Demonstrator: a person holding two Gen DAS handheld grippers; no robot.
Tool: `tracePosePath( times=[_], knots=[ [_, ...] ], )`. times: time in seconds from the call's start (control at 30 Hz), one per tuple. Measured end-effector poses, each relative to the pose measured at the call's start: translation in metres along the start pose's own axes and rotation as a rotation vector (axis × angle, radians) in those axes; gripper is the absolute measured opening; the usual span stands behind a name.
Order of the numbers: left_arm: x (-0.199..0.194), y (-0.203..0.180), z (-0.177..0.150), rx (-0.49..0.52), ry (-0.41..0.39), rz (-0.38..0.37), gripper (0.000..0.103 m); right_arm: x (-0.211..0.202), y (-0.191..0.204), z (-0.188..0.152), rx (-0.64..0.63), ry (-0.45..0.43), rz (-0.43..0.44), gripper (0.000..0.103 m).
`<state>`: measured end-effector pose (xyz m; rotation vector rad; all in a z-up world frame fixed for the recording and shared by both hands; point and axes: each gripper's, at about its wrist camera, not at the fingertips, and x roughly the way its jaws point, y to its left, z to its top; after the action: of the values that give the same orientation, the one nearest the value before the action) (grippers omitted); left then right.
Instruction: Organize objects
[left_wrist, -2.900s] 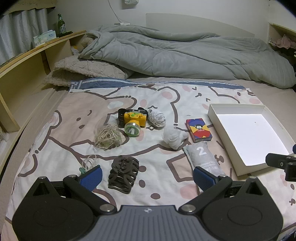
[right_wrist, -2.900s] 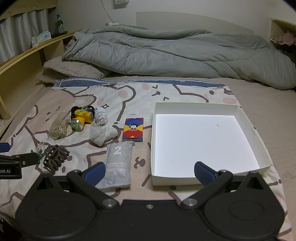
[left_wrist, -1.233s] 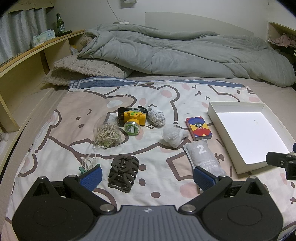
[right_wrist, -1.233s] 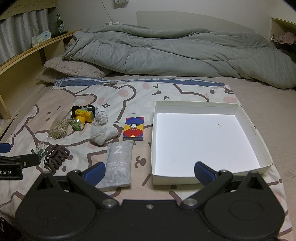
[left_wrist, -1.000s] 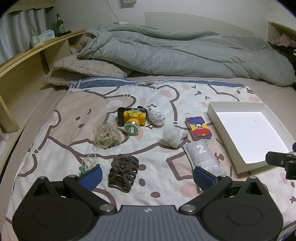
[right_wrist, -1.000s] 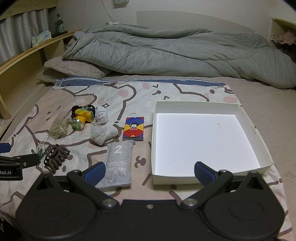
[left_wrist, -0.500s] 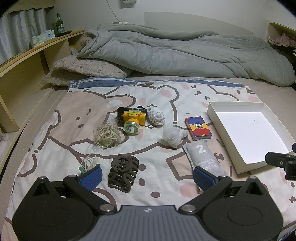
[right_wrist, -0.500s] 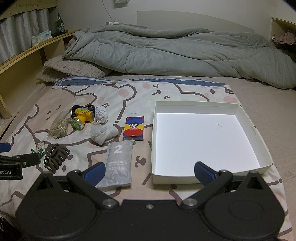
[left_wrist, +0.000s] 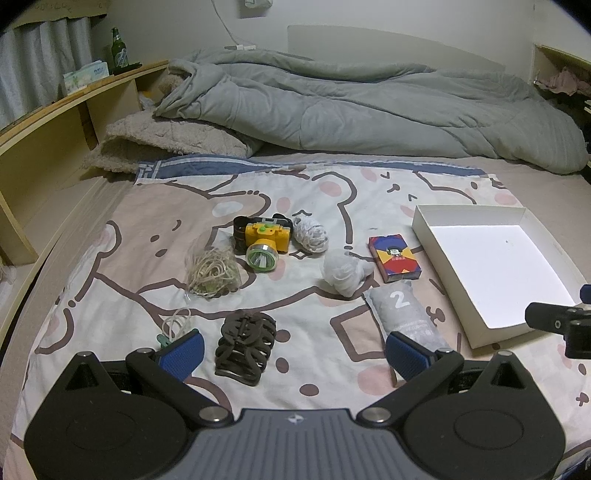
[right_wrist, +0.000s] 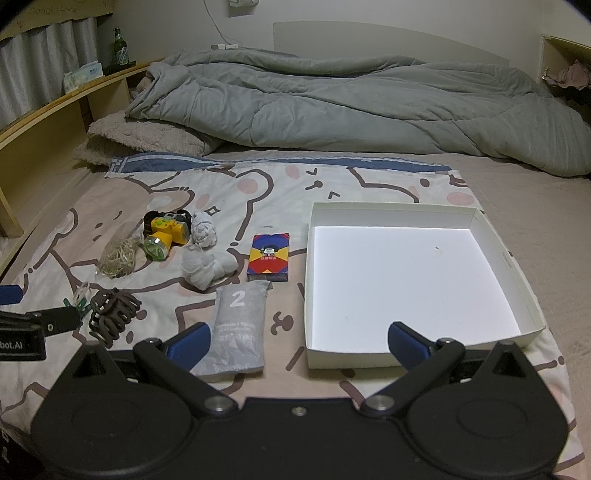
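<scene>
A white shallow box (right_wrist: 417, 280) (left_wrist: 491, 269) lies empty on the bear-print sheet, at the right. Left of it lie a card pack (right_wrist: 269, 257) (left_wrist: 393, 258), a grey pouch marked 2 (right_wrist: 236, 325) (left_wrist: 402, 314), two white sock balls (left_wrist: 341, 271) (left_wrist: 310, 234), a yellow headlamp (left_wrist: 264, 243) (right_wrist: 164, 236), a bundle of rubber bands (left_wrist: 210, 271), a brown hair claw (left_wrist: 245, 341) (right_wrist: 112, 317) and a green clip with white cord (left_wrist: 173, 328). My left gripper (left_wrist: 293, 352) is open just short of the claw. My right gripper (right_wrist: 297, 341) is open at the box's near left corner.
A rumpled grey duvet (left_wrist: 351, 110) and a beige blanket (left_wrist: 162, 147) fill the far half of the bed. A wooden shelf (left_wrist: 55, 122) with a green bottle (left_wrist: 118, 48) and a tissue pack runs along the left.
</scene>
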<state>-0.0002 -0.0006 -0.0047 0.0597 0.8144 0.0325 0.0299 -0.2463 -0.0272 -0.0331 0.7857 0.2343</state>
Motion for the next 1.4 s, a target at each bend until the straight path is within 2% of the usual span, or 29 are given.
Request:
tracePosePath(
  times=[0.17,0.5,0.63,1.0,1.2,1.3,1.4],
  knots=[
    [-0.006,0.005,0.008,-0.009,-0.023,-0.006,0.103,-0.001,0.008,0.007,-0.005,-0.022,0.012,0.103],
    [-0.017,0.026,0.029,-0.032,-0.08,0.028,0.103,-0.002,0.032,0.035,-0.047,-0.063,0.062,0.103],
    [-0.018,0.037,0.043,-0.048,-0.08,0.008,0.103,0.003,0.042,0.046,-0.076,-0.075,0.069,0.103],
    [0.008,0.06,0.073,0.032,-0.114,0.052,0.103,0.034,0.053,0.066,-0.089,-0.076,0.087,0.103],
    [0.04,0.075,0.068,-0.014,-0.059,-0.013,0.103,0.068,0.057,0.068,-0.08,-0.024,0.124,0.103],
    [0.056,0.076,0.06,0.033,-0.024,-0.008,0.102,0.086,0.057,0.067,-0.071,-0.003,0.137,0.103],
    [0.067,0.081,0.052,0.018,-0.012,0.015,0.102,0.105,0.057,0.061,-0.063,0.043,0.132,0.103]
  ],
)
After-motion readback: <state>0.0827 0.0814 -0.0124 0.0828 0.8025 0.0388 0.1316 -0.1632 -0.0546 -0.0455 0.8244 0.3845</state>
